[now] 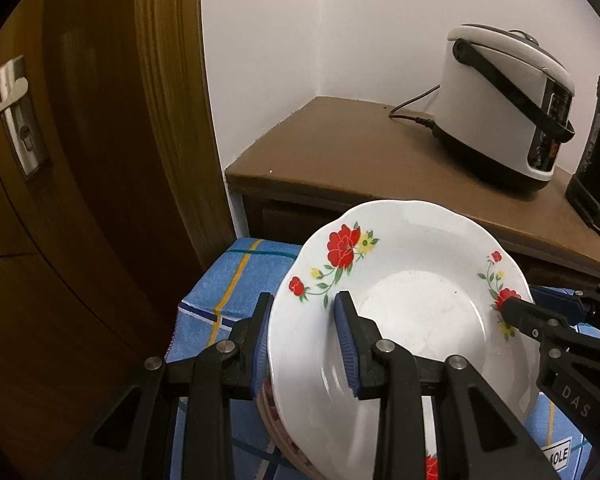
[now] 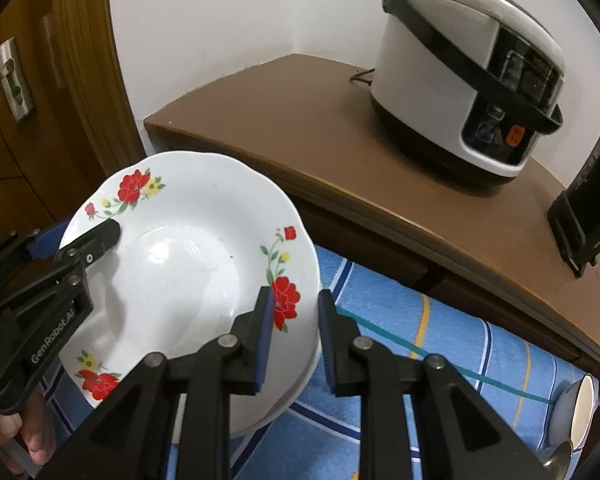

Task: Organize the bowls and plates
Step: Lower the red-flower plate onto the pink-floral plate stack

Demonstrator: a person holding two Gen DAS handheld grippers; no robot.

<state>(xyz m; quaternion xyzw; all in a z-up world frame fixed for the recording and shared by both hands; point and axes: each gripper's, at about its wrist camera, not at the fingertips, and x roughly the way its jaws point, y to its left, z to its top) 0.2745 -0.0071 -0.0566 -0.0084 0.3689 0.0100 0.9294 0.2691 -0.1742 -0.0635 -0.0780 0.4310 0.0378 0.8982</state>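
Observation:
A stack of white plates with red flowers (image 1: 412, 312) is held between both grippers above a blue checked cloth (image 1: 236, 272). My left gripper (image 1: 302, 334) is shut on the stack's left rim, one finger on top, one under. My right gripper (image 2: 294, 336) is shut on the stack's right rim (image 2: 296, 264) in the same way. Each gripper shows in the other's view: the right one (image 1: 516, 312), the left one (image 2: 100, 240). A white bowl (image 2: 580, 412) lies on its side on the cloth at the far right.
A brown cabinet top (image 2: 300, 120) stands behind the cloth with a white rice cooker (image 2: 468, 72) and a black object (image 2: 588, 208) on it. A wooden door (image 1: 80, 160) with a metal handle is at the left. A spoon (image 2: 558, 458) lies near the bowl.

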